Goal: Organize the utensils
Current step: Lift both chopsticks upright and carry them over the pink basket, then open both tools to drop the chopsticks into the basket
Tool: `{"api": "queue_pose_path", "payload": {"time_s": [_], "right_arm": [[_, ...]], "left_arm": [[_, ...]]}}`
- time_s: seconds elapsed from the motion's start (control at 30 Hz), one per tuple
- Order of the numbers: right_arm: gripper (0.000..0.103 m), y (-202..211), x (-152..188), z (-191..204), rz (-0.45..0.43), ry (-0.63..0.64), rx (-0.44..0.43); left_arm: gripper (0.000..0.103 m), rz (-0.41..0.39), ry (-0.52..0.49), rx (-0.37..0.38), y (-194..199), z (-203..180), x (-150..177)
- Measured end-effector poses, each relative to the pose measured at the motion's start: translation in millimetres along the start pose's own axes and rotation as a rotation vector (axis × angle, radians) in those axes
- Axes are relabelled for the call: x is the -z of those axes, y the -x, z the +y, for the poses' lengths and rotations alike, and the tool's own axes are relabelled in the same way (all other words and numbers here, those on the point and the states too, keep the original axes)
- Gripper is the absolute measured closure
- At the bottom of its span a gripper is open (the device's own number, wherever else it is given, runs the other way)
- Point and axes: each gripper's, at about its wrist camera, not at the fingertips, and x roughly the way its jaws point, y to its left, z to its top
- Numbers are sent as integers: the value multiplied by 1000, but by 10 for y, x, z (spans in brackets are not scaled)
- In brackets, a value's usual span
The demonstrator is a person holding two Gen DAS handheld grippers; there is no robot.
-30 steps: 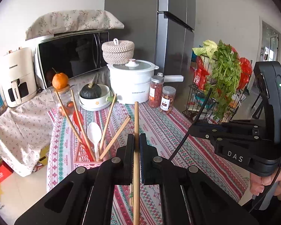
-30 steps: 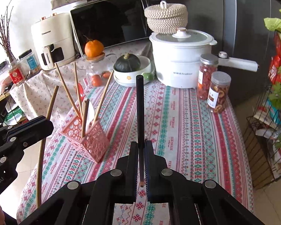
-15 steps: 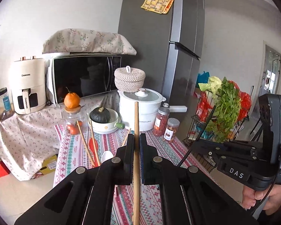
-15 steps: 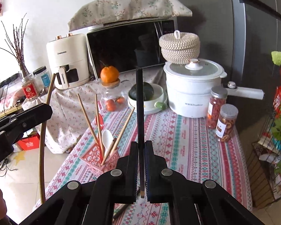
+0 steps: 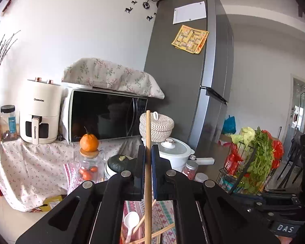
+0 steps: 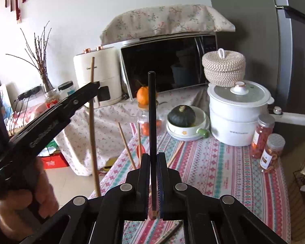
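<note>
Both grippers are clamped on chopsticks. Left gripper (image 5: 148, 158) pinches a light wooden chopstick (image 5: 148, 134) that stands upright between its pads, its tip rising in front of the woven basket (image 5: 157, 125); right gripper (image 6: 152, 162) pinches a black chopstick (image 6: 151, 109), likewise upright. Behind them stands the grey fridge (image 5: 185, 85), then the microwave (image 6: 168, 65) under a floral cloth, the white air fryer (image 5: 40, 109) and the white pot (image 6: 238, 109) at the table's far edge. On the patterned tablecloth (image 6: 217, 162) a bowl holds a dark squash (image 6: 182, 115); two jars (image 6: 268, 142) sit near the right edge. Further chopsticks (image 6: 127, 146) and a white spoon (image 5: 131, 221) lean together near the left edge; their holder is hidden. A pencil-like stick (image 6: 168, 233) lies at the near edge.
</note>
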Motion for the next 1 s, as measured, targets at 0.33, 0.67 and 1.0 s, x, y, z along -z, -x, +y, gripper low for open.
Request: {"api": "queue_pose_path", "payload": {"time_s": [0.33, 0.67, 1.0], "right_arm": [[98, -175, -12, 63, 17, -21, -55], [98, -333, -114, 73, -62, -65, -89], [98, -618, -47, 3, -114, -80, -59]], "left_arm": [[98, -86, -23, -72, -599, 244, 328], [98, -45, -76, -107, -877, 398, 667], [97, 92, -65, -116, -929, 509, 723]]}}
